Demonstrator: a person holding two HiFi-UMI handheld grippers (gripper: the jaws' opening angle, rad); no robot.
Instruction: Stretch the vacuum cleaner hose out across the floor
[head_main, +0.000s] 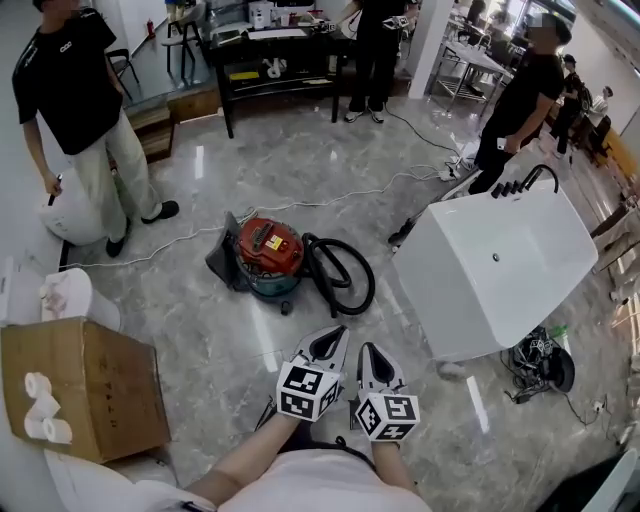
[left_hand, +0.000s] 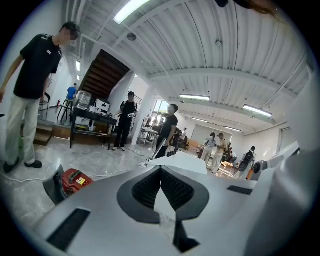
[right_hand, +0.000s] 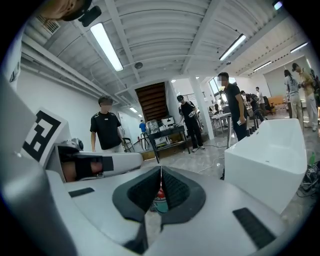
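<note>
Your left hand-held gripper (head_main: 338, 332) has its jaws fully together with nothing between them. In the left gripper view, the ribbed pads (left_hand: 150, 189) meet along one thin line. It sits low in the head view, just beside your right hand-held gripper (head_main: 364, 350), which is closed and empty in the same way. Both point out over the marble floor (head_main: 210, 330) toward the vacuum cleaner (head_main: 268, 250).

I judge that you are in the approach step and the hose has not been taken hold of yet.

Going from left to right, a cardboard box (head_main: 85, 380) stands at your near left. The red canister is in mid-floor, well apart from both grippers. The black hose (head_main: 322, 272) lies just to the canister's right, and a white bathtub (head_main: 500, 265) comes after that. The right gripper view shows the canister (right_hand: 160, 196) dead ahead past the closed jaws.

The hose is wound into a tight loop against the canister, so it has no single long axis yet. The coil is slightly longer along a line running from the canister toward your near right. I cannot tell where its free end lies.

For the next move you will need to open one pair of jaws, get down to the coil and close them on the outer turn. Then pull away from the canister toward open floor, and steer clear of the bathtub.
</note>
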